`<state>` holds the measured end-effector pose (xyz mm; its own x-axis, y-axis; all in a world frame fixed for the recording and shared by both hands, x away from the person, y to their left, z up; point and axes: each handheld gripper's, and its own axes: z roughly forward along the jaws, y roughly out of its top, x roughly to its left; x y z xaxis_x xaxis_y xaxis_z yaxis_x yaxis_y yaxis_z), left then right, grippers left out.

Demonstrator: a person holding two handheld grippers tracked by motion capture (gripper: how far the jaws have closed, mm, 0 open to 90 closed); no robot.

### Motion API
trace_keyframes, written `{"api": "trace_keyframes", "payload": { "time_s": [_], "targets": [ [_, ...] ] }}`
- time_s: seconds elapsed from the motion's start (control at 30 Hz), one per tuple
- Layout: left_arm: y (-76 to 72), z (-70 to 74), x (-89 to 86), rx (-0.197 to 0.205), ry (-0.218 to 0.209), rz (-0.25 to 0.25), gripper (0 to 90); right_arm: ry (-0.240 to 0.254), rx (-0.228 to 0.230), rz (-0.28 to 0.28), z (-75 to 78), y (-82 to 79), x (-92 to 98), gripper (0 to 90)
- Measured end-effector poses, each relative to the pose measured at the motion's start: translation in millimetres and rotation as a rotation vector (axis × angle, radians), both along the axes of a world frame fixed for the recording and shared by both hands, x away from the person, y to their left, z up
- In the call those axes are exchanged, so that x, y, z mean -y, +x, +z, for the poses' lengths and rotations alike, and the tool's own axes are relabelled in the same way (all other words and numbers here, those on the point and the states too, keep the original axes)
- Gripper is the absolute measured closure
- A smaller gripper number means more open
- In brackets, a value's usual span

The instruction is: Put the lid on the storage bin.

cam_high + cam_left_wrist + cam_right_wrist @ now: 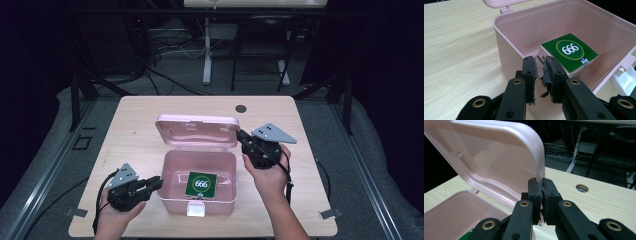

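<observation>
**Two grippers work an open pink box on the table**

Two hand-held grippers flank a pink plastic box [199, 186] that stands open near the front middle of a light wooden table [135, 125]. At left, the left gripper [156, 183] has its jaws pinched on the box's left wall, one jaw outside and one inside, seemingly steadying it. Inside the box lies a small green carton [201, 185] marked "666", tilted on the floor toward the near side, just beside the inner jaw. Farther back, the pink lid [197, 131] stands raised on its hinge. At right, the right gripper [243, 138] has its jaws pressed together on the lid's right edge, the thin rim caught between the pads. The step in hand looks like managing the lid with the carton already placed. If closing is intended, the next move calls for the right gripper to swing the lid forward and down while the left one lets go of the wall before the lid meets it.
</observation>
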<state>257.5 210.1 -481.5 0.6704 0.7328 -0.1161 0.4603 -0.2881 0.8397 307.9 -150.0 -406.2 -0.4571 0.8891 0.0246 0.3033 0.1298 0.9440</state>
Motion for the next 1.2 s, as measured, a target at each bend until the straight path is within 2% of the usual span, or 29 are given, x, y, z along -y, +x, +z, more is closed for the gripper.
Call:
{"api": "trace_keyframes", "payload": {
  "time_s": [0.13, 0.23, 0.53, 0.87, 0.97, 1.2],
  "targets": [
    [1.2, 0.9, -0.6, -0.004, 0.003, -0.009, 77.6, -0.009, 0.005, 0.001, -0.6, -3.7, -0.5, 86.4],
    [2.3, 2.4, -1.2, -0.004, -0.015, -0.011, 76.4, -0.021, 0.011, 0.001, -1.4, -7.3, -0.7, 86.5],
    [1.4, 10.3, -6.7, 0.041, -0.021, 0.033, 71.5, -0.019, 0.01, 0.006, -3.5, -15.4, -0.6, 86.0],
    [6.8, 31.4, -13.1, 0.08, -0.02, 0.081, 66.2, -0.005, 0.004, 0.015, -4.9, -18.1, 0.7, 85.4],
    [10.5, 40.0, -9.9, 0.105, -0.01, 0.085, 64.4, 0.0, 0.001, 0.02, -5.8, -19.7, 1.3, 85.3],
    [21.3, 56.6, -1.0, 0.127, -0.03, 0.089, 65.7, -0.003, -0.002, 0.031, -6.5, -22.1, 2.6, 85.1]
  ]
}}
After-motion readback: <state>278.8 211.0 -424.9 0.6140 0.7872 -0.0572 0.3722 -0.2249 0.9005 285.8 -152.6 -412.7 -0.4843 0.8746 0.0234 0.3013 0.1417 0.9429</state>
